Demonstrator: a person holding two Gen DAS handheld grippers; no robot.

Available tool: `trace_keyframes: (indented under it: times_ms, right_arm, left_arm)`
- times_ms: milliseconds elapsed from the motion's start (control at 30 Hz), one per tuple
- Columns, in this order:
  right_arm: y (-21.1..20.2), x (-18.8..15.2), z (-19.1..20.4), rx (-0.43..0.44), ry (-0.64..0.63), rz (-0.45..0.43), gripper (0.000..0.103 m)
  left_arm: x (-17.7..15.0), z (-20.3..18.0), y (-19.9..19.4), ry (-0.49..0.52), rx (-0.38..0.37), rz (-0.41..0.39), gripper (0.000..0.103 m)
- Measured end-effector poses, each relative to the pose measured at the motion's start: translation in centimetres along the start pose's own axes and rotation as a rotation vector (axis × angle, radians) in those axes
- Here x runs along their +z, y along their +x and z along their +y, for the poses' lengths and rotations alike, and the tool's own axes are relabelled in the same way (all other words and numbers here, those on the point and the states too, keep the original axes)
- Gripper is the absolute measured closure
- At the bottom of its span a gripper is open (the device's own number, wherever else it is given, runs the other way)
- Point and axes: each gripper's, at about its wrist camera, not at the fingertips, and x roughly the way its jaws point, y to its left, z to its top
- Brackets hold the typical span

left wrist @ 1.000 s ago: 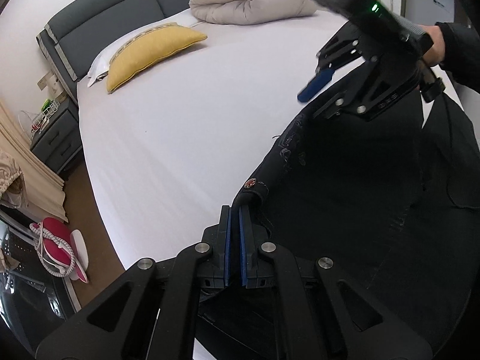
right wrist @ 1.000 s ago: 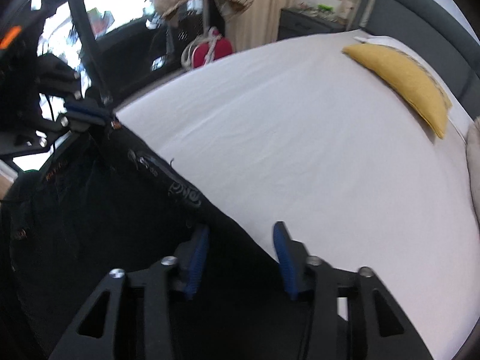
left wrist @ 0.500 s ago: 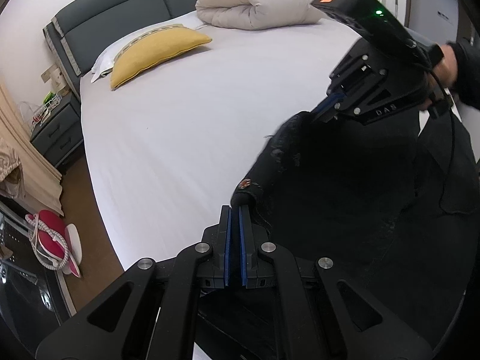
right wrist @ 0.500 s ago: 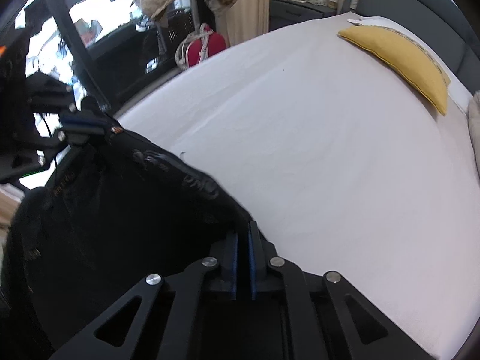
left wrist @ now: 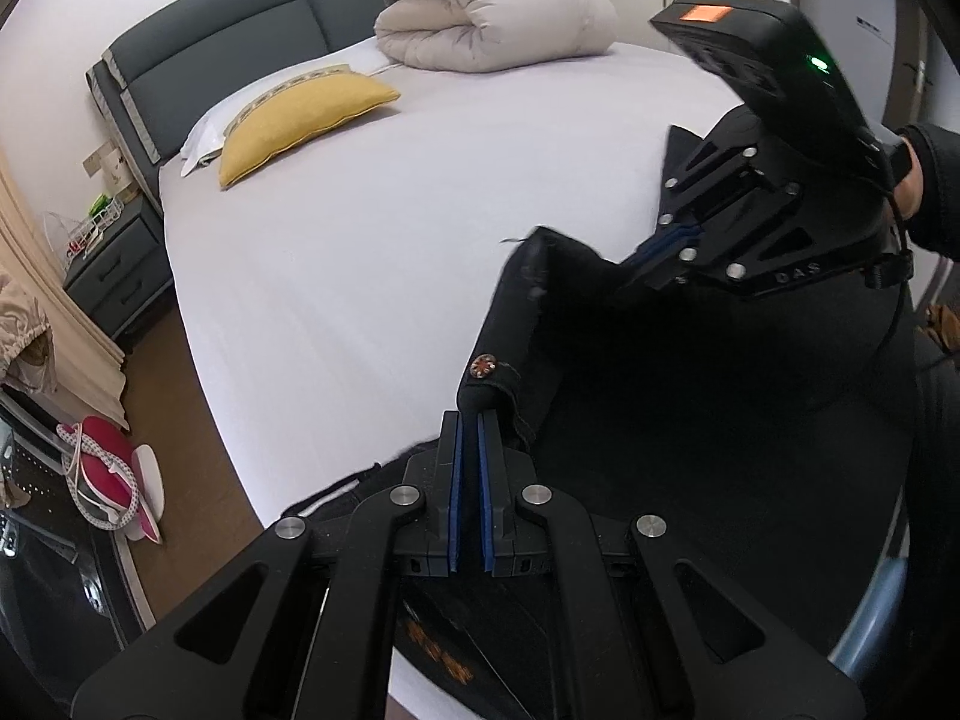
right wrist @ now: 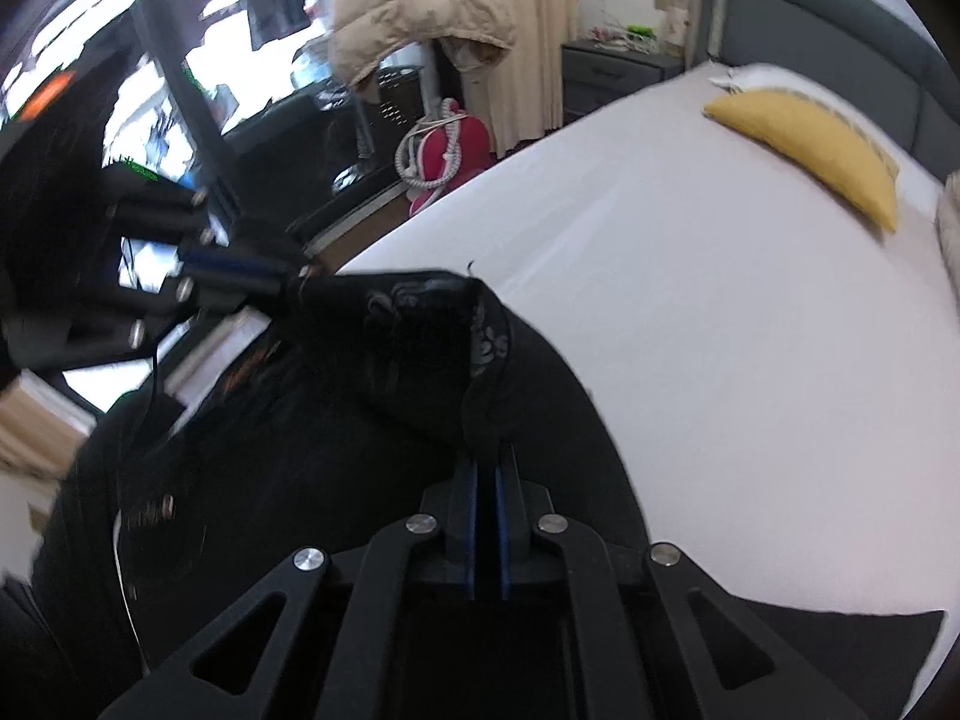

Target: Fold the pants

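Left tongs: blue pads nearly together, clamped on the waistband corner of the pants, just below the rivet button. Same grip as a second ago.

Right tongs: your pads stood wide either side of the waistband edge a second ago; the jaws have just been closing and now pinch a bunched fold of that edge between them. In the left view your right tongs hold the cloth from the far side, with your hand and dark sleeve behind them.

Pants: black, held at two points on the waistband. A second ago the band lay stretched flat along the bed; now the stretch between your two grips is humped up into a peak and lifted off the sheet, and the two tongs are closer together. The rest of the cloth trails down toward you, partly over the bed edge. Some orange lettering shows on the fabric, blurred, not readable.

Surroundings unchanged: yellow pillow and rolled duvet by the headboard, well apart from the pants. The right view is motion-blurred on its left side.
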Motion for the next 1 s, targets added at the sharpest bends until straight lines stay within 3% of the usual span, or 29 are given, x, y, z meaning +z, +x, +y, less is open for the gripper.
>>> trace_keyframes:
  times_ms: [333, 500, 733, 1000]
  right_arm:
    - [-3.7, -7.9, 8.9, -0.141, -0.24, 0.08, 0.096]
    - [-3.9, -11.1, 13.3, -0.25, -0.42, 0.14, 0.096]
    - [-3.8, -14.8, 17.5, -0.299, -0.53, 0.188, 0.097]
    - [-2.8, -17.2, 20.4, -0.348, -0.596, 0.213, 0.097]
  left_arm:
    - [-7.6, -7.8, -3.8, 0.109, -0.059, 0.091, 0.1]
    - [-10.4, -12.0, -4.6, 0.177, -0.063, 0.133, 0.1]
    - [-14.3, -16.8, -6.5, 0.216, -0.124, 0.162, 0.1]
    - [-16.0, -18.4, -6.9, 0.218, -0.148, 0.193, 0.1]
